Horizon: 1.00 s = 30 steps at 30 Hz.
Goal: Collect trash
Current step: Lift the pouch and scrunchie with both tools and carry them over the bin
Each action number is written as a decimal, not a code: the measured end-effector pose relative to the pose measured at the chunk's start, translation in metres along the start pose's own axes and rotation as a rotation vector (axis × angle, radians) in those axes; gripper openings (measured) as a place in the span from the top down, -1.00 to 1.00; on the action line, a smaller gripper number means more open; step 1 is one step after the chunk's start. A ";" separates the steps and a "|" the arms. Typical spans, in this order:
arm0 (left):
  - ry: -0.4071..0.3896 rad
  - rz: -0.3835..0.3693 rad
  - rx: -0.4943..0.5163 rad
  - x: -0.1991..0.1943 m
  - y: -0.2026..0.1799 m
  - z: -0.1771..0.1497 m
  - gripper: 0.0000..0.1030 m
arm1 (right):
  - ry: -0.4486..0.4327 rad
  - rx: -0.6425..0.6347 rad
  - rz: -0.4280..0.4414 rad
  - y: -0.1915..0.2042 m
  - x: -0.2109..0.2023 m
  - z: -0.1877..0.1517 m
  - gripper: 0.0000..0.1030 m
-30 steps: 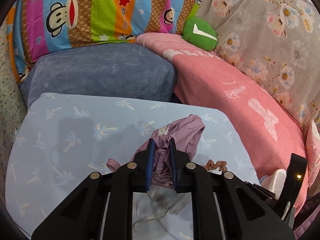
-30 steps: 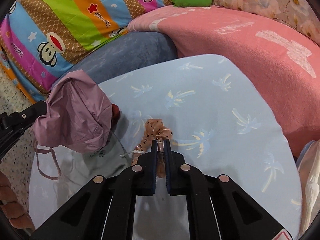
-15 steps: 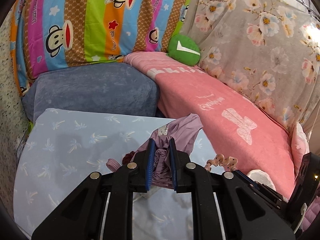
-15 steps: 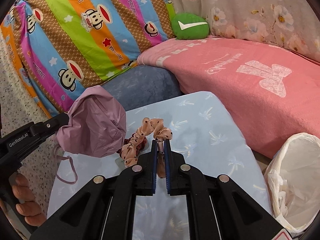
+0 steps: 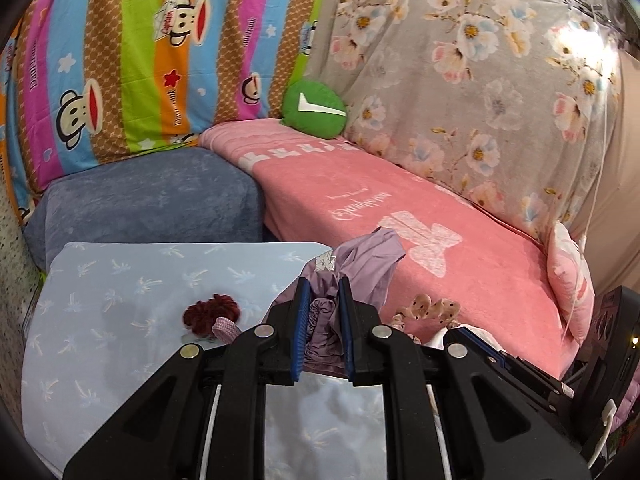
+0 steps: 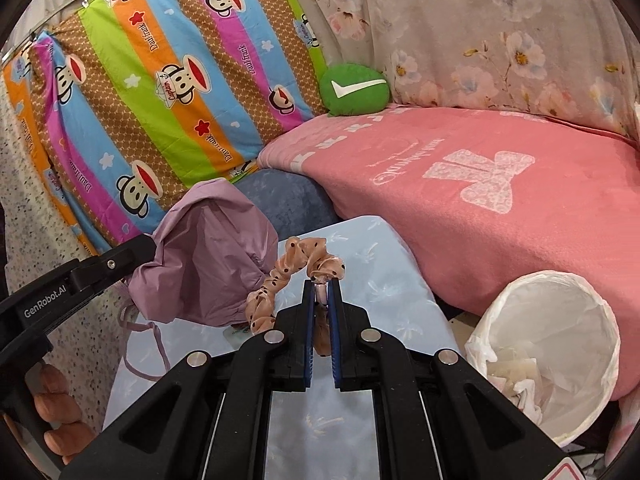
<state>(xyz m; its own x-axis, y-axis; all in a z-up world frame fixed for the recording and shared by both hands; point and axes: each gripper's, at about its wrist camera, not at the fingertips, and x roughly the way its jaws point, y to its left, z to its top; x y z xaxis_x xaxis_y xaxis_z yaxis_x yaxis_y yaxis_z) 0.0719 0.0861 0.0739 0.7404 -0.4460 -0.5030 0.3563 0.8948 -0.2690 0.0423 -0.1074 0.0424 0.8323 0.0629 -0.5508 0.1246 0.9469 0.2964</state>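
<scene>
Left hand-held gripper (image 5: 324, 292): jaws clamped on bunched lilac fabric pouch (image 6: 208, 256), held clear above tabletop (image 5: 120, 280). Right hand-held gripper (image 6: 321, 286): jaws nearly closed, pinching peach dotted scrunchie (image 6: 288, 272), dangling above tabletop. Dark red scrunchie (image 5: 211, 309) lying on tabletop. White-lined bin (image 6: 560, 344) right of tabletop.

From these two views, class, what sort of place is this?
Probably a home bedroom or lounge corner: a pink blanket over a couch or bed, a cartoon monkey sheet hung behind it, and a lined waste bin.
</scene>
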 end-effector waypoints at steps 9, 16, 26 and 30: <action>0.014 -0.061 0.063 0.003 -0.049 -0.007 0.71 | -0.051 0.053 -0.053 -0.047 -0.038 0.005 0.87; 0.031 -0.107 0.114 0.009 -0.086 -0.012 0.71 | -0.076 0.095 -0.097 -0.085 -0.060 0.005 0.87; 0.075 -0.169 0.183 0.026 -0.138 -0.025 0.71 | -0.096 0.159 -0.163 -0.136 -0.082 0.000 0.87; 0.098 -0.192 0.212 0.035 -0.158 -0.031 0.71 | -0.096 0.185 -0.185 -0.157 -0.086 -0.004 0.87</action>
<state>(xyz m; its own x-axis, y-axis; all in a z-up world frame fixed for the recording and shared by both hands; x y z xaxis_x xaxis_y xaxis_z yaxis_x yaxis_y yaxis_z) 0.0241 -0.0713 0.0731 0.5936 -0.5977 -0.5389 0.6027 0.7739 -0.1944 -0.0508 -0.2602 0.0402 0.8323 -0.1443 -0.5352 0.3686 0.8653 0.3399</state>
